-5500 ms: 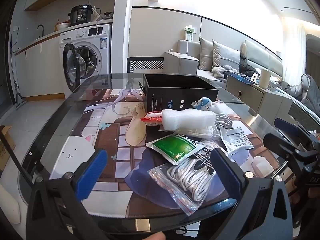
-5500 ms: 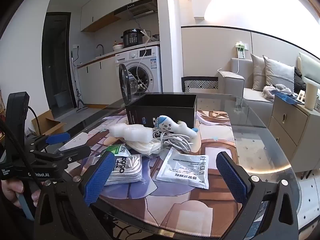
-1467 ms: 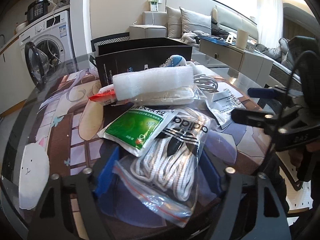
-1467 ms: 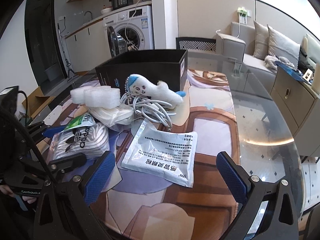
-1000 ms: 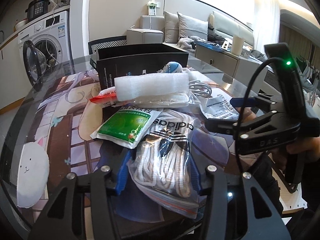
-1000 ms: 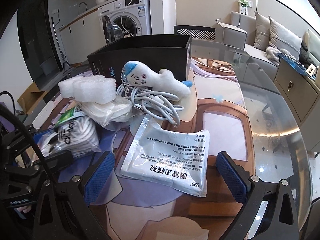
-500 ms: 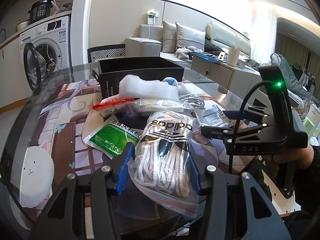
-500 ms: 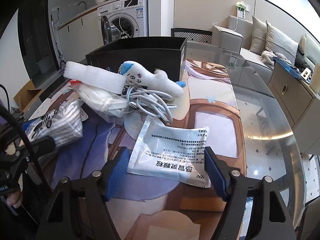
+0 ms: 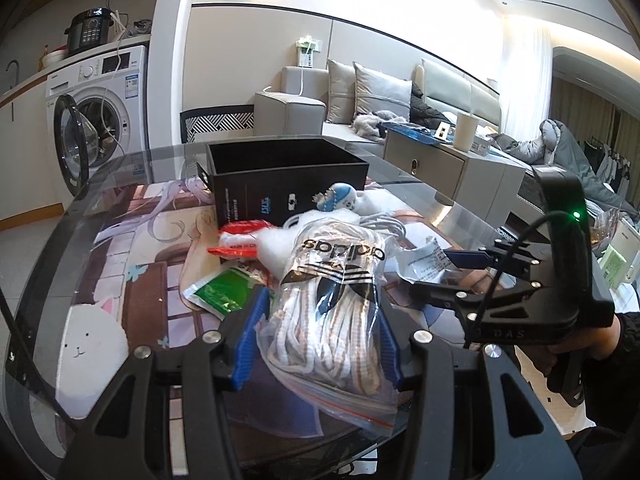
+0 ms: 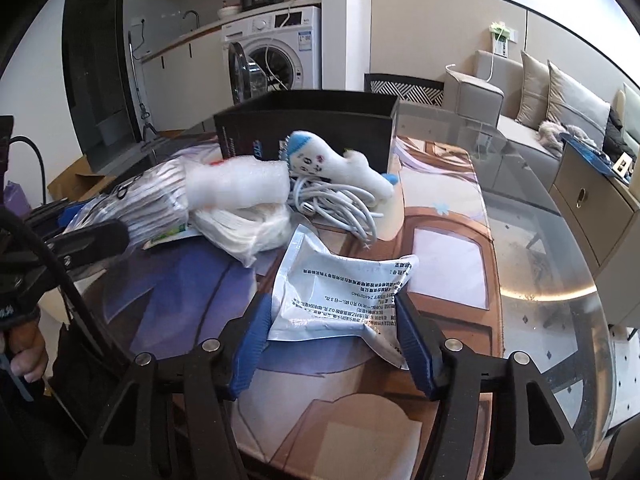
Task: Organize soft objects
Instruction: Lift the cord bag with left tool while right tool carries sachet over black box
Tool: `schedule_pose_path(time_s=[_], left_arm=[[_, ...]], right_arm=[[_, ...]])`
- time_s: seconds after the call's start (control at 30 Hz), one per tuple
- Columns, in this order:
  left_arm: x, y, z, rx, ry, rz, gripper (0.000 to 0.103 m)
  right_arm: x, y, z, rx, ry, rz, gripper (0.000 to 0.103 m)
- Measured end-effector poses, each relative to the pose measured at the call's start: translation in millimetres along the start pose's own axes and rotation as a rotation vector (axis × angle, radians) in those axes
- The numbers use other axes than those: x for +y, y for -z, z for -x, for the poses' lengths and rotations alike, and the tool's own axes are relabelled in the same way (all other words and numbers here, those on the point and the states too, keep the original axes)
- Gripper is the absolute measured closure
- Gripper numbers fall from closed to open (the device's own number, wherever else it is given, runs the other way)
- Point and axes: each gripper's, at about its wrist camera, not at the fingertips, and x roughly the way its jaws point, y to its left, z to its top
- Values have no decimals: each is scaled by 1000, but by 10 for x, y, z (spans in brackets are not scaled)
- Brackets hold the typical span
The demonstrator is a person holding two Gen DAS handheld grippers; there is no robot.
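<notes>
My left gripper (image 9: 320, 320) is shut on a clear zip bag of white adidas laces (image 9: 332, 304) and holds it raised above the table. The bag also shows at the left of the right wrist view (image 10: 156, 200). My right gripper (image 10: 332, 320) is shut on a white printed pouch (image 10: 344, 292), whose near edge is crumpled between the blue pads. An open black box (image 9: 280, 184) stands behind the pile; it also shows in the right wrist view (image 10: 320, 124). A white and blue plush (image 10: 332, 160) lies on a white cable (image 10: 336, 204).
A foam roll (image 10: 236, 188) rests on a bag of white sheets (image 10: 248, 228). A green packet (image 9: 222, 292) and a red-ended packet (image 9: 240, 240) lie left of the laces. The glass table (image 10: 540, 248) carries a printed mat. A washing machine and sofa stand behind.
My left gripper has lifted the laces bag higher off the pile. My right gripper has closed from open onto the white pouch, crumpling its near edge.
</notes>
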Motion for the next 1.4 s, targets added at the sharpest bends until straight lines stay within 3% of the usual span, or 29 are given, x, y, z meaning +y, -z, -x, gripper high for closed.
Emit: schedule_pose_path(time_s=[0.4,0.67,1.13,1.4], left_arm=[[181,-150,102,-56,-20,59,54],[337,-403,134,-109,-35,87,54],[560,-888,94,-163,1,154,54],[508,-1096,36,-176,21,134,54]], right_arm=[[-22,-170,413,-160,-28,-28,41],[-81,-469,691,-252,-35,-18,41],[-256,-930,996,-342,-42,-23,41],[-338,-1135,973,-353,-47,-5,40]])
